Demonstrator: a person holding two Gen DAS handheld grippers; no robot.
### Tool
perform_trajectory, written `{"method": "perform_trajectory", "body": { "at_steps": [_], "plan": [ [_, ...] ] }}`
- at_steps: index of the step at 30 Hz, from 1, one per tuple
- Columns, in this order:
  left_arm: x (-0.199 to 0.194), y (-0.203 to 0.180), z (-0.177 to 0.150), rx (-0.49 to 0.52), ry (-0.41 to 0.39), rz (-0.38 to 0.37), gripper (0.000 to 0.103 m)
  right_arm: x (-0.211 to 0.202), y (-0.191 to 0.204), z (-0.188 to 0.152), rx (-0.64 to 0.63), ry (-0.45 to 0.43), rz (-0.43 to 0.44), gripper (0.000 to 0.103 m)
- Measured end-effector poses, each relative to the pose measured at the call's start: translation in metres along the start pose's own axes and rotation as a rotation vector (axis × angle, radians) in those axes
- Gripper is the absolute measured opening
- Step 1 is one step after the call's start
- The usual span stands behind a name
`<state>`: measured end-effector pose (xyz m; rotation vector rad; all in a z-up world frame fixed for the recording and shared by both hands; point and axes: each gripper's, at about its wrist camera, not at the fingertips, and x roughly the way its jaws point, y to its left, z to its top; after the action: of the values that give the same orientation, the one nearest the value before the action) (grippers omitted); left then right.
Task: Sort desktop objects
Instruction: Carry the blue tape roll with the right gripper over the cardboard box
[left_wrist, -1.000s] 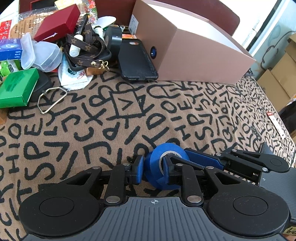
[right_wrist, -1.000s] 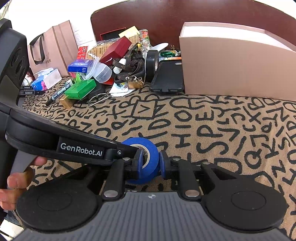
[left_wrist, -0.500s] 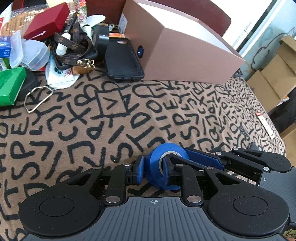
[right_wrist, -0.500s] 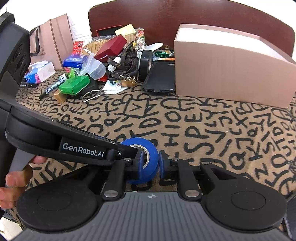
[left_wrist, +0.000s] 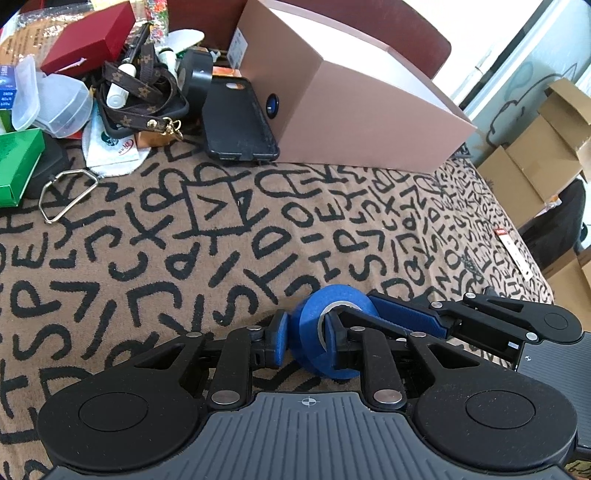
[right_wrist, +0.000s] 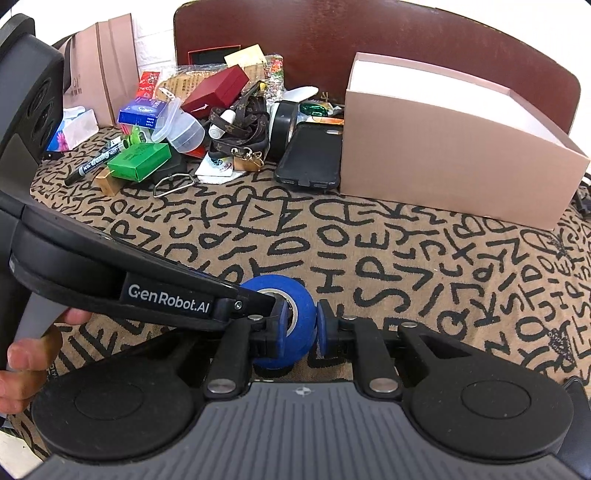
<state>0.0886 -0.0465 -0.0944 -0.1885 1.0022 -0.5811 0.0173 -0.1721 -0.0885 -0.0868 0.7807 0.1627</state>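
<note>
Left gripper (left_wrist: 308, 341): clamped through the blue tape roll (left_wrist: 332, 325).
Right gripper (right_wrist: 301, 325): closed on the roll's outside.
Handover: 1 grip is best released first.

Open patterned cloth (left_wrist: 258, 229) lies ahead; the pink box (left_wrist: 354, 110) and the clutter pile (left_wrist: 110, 85) block the far edge.

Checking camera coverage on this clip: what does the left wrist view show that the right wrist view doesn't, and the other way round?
Only the left wrist view: cardboard boxes on the floor past the table's right edge. Only the right wrist view: a black marker, a blue box, a tissue pack, a pink paper bag and the person's hand. Both show the blue tape roll with both grippers closing on it, the pink box and the black phone case.
</note>
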Motion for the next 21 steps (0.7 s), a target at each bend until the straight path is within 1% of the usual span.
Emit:
{"method": "perform_trajectory", "body": {
  "at_steps": [10, 21],
  "plan": [
    [-0.004, 0.0, 0.007, 0.009, -0.008, -0.012, 0.026, -0.001, 0.001, 0.004, -0.003, -0.007, -0.013, 0.019],
    [-0.01, -0.016, 0.026, 0.047, -0.043, -0.004, 0.026, -0.009, -0.008, 0.015, 0.0, -0.055, -0.021, 0.019]
  ]
}}
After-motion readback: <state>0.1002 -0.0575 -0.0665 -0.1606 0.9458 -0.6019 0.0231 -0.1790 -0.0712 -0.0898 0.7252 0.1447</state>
